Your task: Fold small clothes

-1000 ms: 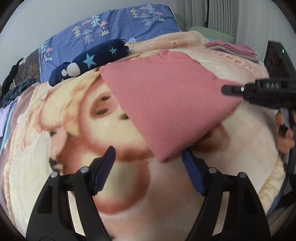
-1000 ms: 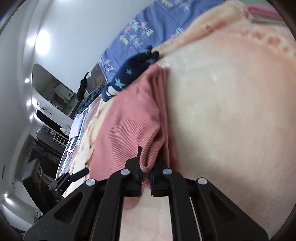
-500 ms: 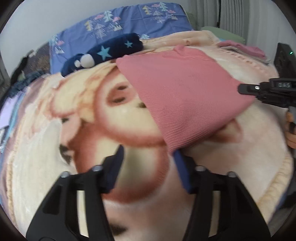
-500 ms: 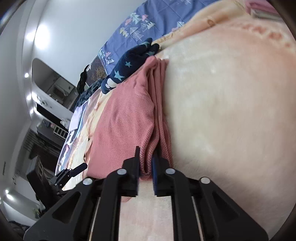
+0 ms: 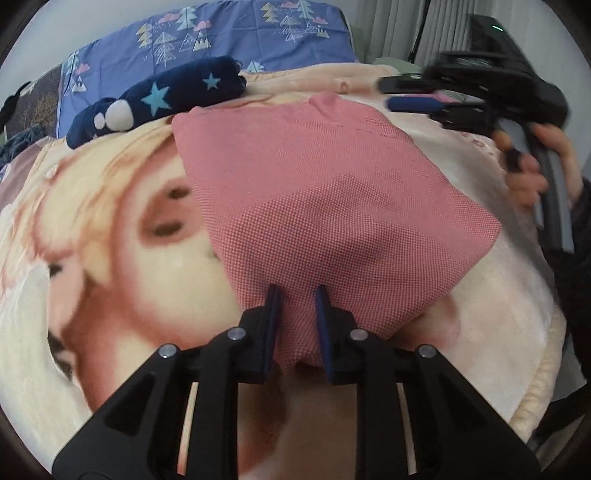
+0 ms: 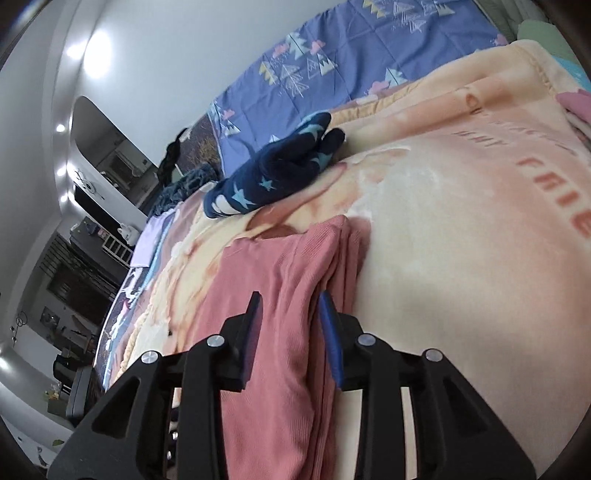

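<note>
A folded pink knit garment [image 5: 332, 184] lies on a plush blanket [image 5: 110, 229] printed with a face. My left gripper [image 5: 297, 291] is at the garment's near corner. Its jaws are closing, and the cloth fills the narrow gap between the pads and bunches there. My right gripper [image 5: 386, 95] hovers above the garment's far right corner, held by a person's hand [image 5: 532, 173]. Its jaws are opening with nothing between them. In the right wrist view the right gripper [image 6: 290, 299] hangs over the layered folded edge of the pink garment [image 6: 280, 266] without touching it.
A navy star-patterned plush item [image 5: 159, 96] lies just beyond the garment, in front of a blue tree-print sheet [image 5: 221, 40]. A small pile of pink clothes [image 6: 576, 107] sits at the blanket's far right. A black device [image 5: 495, 26] with a green light stands behind.
My left gripper slid forward onto the garment's near corner and its jaws narrowed around the cloth. My right gripper let go of the folded edge, opened, and rose away toward the far corner.
</note>
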### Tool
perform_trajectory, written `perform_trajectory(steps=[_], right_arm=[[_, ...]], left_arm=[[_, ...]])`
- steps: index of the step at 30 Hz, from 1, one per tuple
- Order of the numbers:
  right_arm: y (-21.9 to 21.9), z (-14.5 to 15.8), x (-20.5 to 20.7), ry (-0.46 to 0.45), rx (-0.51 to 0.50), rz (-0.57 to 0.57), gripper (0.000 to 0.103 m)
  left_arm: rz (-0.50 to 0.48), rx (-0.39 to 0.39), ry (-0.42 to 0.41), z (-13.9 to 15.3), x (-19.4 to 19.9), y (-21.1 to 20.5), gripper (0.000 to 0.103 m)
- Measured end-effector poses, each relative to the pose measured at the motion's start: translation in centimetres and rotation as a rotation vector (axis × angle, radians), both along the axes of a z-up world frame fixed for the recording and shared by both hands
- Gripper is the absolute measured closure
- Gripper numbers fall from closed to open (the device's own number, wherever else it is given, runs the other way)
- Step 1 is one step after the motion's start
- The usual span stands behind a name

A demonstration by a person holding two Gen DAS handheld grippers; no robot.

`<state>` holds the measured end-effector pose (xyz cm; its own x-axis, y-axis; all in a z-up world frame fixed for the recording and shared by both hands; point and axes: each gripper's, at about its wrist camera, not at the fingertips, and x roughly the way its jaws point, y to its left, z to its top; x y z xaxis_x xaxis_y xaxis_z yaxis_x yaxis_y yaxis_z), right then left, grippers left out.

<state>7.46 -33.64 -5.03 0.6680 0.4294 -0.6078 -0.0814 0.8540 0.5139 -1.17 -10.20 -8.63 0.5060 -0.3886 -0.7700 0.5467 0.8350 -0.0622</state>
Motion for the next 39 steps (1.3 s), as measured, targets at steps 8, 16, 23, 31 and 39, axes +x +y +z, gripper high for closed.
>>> perform_trajectory(steps=[8, 16, 23, 31, 39], right_arm=[[1.4, -1.0, 6.4, -0.005, 0.043, 0.074, 0.096], [3.5, 2.3, 4.1, -0.175, -0.152, 0.148, 0.078], [-2.8, -2.4, 7.0, 0.03, -0.009, -0.047, 0.081], [0.8, -0.8, 5.8, -0.07, -0.055, 0.183, 0.083], [-2.3, -0.5, 6.0, -0.059, -0.044, 0.015, 0.083]], left_arm=[[-0.001, -0.053, 0.031, -0.7, 0.3, 0.9, 0.081], [-0.005, -0.061, 0.033, -0.9, 0.4, 0.9, 0.081], [-0.005, -0.055, 0.022, -0.9, 0.4, 0.9, 0.081], [-0.005, -0.053, 0.02, -0.9, 0.3, 0.9, 0.081], [-0.005, -0.054, 0.018, -0.8, 0.4, 0.9, 0.081]])
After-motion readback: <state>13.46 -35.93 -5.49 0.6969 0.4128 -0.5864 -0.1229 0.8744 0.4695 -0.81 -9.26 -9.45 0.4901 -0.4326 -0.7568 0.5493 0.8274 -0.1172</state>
